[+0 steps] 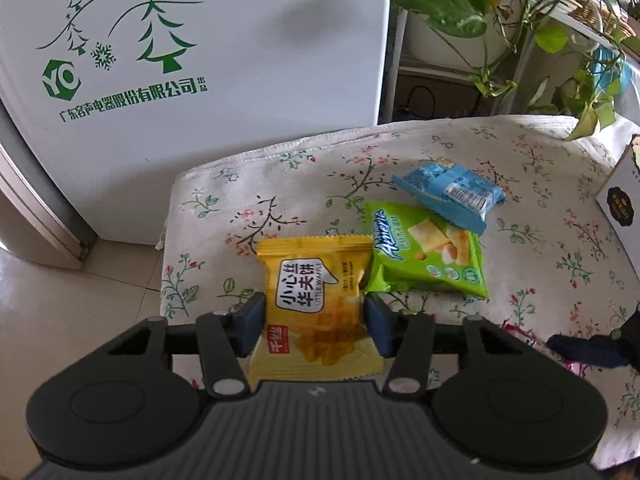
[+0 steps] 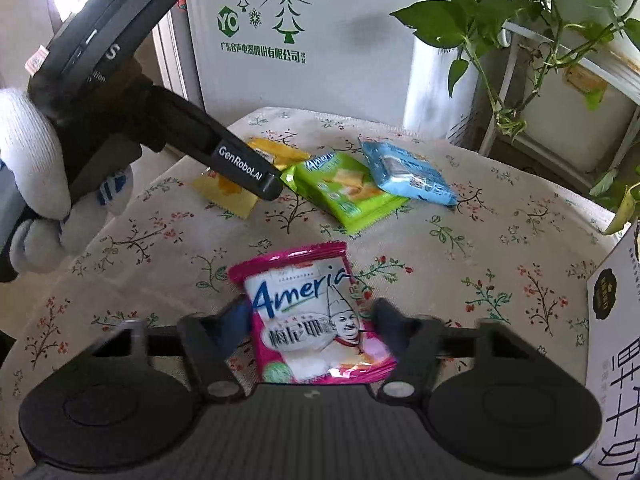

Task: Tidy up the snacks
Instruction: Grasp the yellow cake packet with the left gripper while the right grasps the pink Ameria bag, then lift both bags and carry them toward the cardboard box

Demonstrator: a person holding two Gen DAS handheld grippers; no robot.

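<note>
- The left gripper was closed on the yellow snack packet, its blue pads pressing both side edges; the packet lay on the flowered tablecloth, near its left edge.
- The right gripper was clamped on the pink snack packet, a pad at each side, toward the near part of the cloth.
- A green packet lay just right of the yellow one, touching it, and a blue packet overlapped the green one's far corner.
- A white-gloved hand held the left gripper.
- A white box stood at the right edge.
</note>
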